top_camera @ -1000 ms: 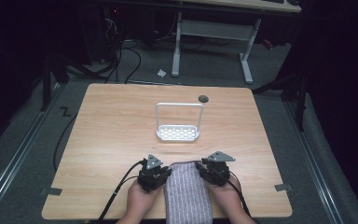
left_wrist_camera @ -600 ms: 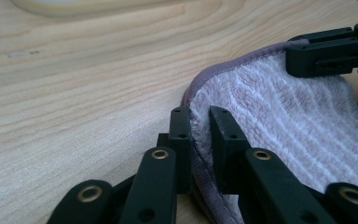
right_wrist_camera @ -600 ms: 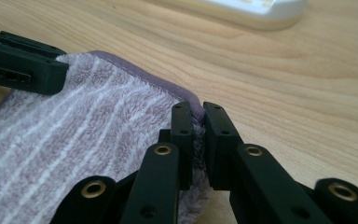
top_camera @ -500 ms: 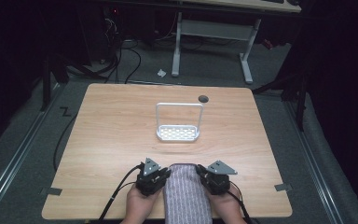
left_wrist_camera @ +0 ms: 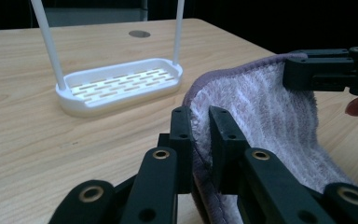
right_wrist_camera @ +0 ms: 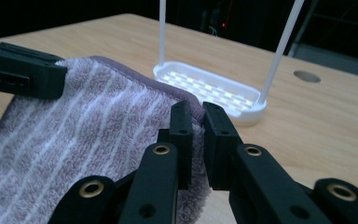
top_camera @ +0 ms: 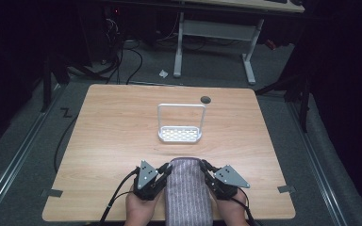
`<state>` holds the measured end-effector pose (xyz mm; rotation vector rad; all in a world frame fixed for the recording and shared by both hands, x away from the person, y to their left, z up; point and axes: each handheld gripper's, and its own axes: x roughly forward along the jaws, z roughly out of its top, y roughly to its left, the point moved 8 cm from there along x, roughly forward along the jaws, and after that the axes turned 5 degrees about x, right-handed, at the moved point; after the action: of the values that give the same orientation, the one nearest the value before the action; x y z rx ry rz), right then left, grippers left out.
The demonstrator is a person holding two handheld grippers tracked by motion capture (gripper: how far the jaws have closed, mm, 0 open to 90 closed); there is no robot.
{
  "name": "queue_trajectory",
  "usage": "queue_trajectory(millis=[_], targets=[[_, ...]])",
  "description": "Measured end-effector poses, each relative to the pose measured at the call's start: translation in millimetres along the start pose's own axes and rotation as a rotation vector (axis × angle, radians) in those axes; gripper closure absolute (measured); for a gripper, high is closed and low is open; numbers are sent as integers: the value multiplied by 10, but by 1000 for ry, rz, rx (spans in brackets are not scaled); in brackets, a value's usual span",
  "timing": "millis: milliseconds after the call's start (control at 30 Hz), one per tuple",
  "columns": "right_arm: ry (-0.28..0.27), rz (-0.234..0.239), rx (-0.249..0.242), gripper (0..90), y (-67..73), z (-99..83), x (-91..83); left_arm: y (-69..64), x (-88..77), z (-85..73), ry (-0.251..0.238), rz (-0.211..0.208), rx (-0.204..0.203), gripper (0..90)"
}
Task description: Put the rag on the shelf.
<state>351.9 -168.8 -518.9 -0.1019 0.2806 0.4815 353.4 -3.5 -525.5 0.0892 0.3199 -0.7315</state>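
**Two claws pinch the towel's far corners at the near bench edge**

Edges and room: the towel (top_camera: 187, 190) lies at the near edge of the bench (top_camera: 113, 127), its near end running over that edge between the person's hands. Its far edge is raised off the wood, held at the two corners. Ahead of the towel the wood is bare up to the white rack (top_camera: 180, 124), which stands near the middle of the bench, apart from the towel. Left and right of the rack the bench top is open out to both side edges. A round dark grommet hole (top_camera: 205, 99) sits near the far edge, just behind the rack.

Count: one towel, purple-grey with pale stripes; one rack; two claws; two hands.

Claws: the left claw (left_wrist_camera: 200, 140) is clenched on the towel's far left corner, cloth squeezed between its pads. The right claw (right_wrist_camera: 197, 135) is clenched on the far right corner; its jaws have just been closing, and the towel's hem is between them. Each gripper view shows the other claw at the far corner of the cloth.

Containers: the rack's base is a shallow slotted tray under a tall thin hoop handle; nothing lies in it.
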Motion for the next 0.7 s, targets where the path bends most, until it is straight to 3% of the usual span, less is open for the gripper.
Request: queue_trajectory(millis=[100, 233, 333, 433, 633, 700], targets=[[-16, 2, 3, 835, -3, 57, -20, 8, -22, 69, -21, 2, -7, 804], [-44, -2, 1, 836, -27, 175, -22, 28, -24, 208, -43, 15, 16, 805], [-65, 2, 28, 836, -58, 274, -31, 28, -33, 317, -63, 18, 6, 809], [-83, 0, 21, 837, -80, 374, -45, 20, -42, 426, -72, 32, 36, 811], [-125, -3, 10, 837, -161, 637, -40, 85, -45, 646, -119, 21, 14, 812], [-147, -1, 7, 837, -177, 745, -55, 94, -30, 717, -110, 6, 17, 812]])
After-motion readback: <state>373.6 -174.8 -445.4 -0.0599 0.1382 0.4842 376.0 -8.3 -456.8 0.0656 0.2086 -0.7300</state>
